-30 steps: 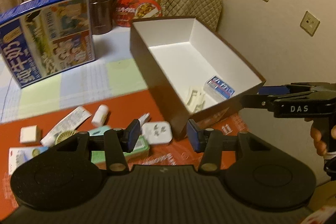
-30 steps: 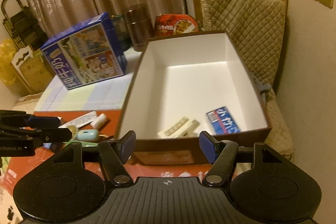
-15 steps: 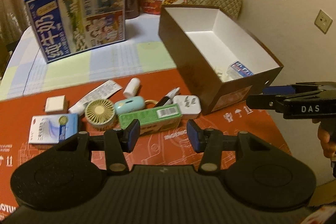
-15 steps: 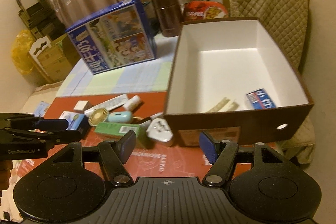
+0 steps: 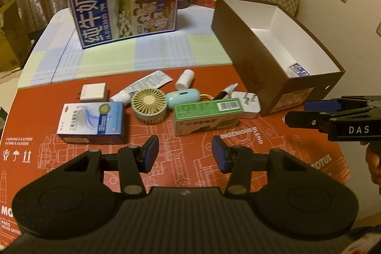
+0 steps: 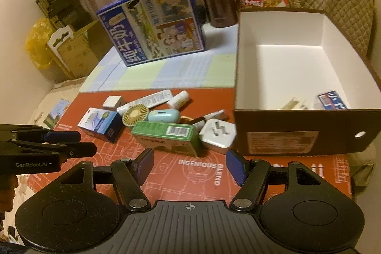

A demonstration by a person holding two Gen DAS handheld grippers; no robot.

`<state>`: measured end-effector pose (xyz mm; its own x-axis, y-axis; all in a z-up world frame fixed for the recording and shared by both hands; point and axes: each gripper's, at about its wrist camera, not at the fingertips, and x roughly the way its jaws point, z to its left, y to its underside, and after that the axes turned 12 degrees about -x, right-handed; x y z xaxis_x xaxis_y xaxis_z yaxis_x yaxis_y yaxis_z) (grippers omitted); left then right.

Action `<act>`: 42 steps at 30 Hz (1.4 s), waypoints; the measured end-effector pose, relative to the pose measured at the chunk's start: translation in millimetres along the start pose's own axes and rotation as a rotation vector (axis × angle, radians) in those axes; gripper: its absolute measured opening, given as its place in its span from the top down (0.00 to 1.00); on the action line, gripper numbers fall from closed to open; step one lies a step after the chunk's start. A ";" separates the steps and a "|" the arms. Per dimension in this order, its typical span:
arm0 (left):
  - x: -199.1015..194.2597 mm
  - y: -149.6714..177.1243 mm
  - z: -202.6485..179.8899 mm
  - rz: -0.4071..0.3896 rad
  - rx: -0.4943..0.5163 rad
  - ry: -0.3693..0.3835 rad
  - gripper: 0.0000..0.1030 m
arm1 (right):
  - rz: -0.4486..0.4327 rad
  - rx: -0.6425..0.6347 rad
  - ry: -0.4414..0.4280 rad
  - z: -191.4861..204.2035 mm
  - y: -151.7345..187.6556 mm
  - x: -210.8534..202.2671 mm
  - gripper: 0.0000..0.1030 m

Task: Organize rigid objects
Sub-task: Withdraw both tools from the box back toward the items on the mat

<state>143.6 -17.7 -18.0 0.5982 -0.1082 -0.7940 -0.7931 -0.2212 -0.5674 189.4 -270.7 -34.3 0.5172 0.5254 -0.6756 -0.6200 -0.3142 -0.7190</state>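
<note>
Both grippers, left (image 5: 183,154) and right (image 6: 189,167), are held spread and empty above the red mat (image 5: 250,158), aimed at the clutter, presumably for a pick; the green box (image 5: 207,118) lies nearest, just beside the brown box (image 6: 307,132), where items are being collected

Bare red mat (image 5: 190,158) near; item cluster beyond; brown box (image 6: 297,135) rightward

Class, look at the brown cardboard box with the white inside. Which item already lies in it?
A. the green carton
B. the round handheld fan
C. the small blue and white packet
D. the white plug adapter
C: the small blue and white packet lies on the floor of the brown cardboard box, while the other three sit outside on the red mat.
</note>
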 end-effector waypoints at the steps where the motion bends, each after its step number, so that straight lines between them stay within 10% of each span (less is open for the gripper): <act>1: -0.3 0.5 2.5 -0.002 -0.004 -0.006 0.57 | 0.001 -0.003 -0.005 1.6 -0.7 2.5 0.38; 42: 71.2 -12.1 65.3 0.091 -0.061 -0.097 0.57 | 0.165 -0.505 -0.070 38.2 -21.6 142.0 0.40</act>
<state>188.3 40.5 -81.8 0.5084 -0.0372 -0.8603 -0.8331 -0.2739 -0.4805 253.7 -159.1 -108.6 0.3857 0.4832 -0.7860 -0.3200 -0.7290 -0.6051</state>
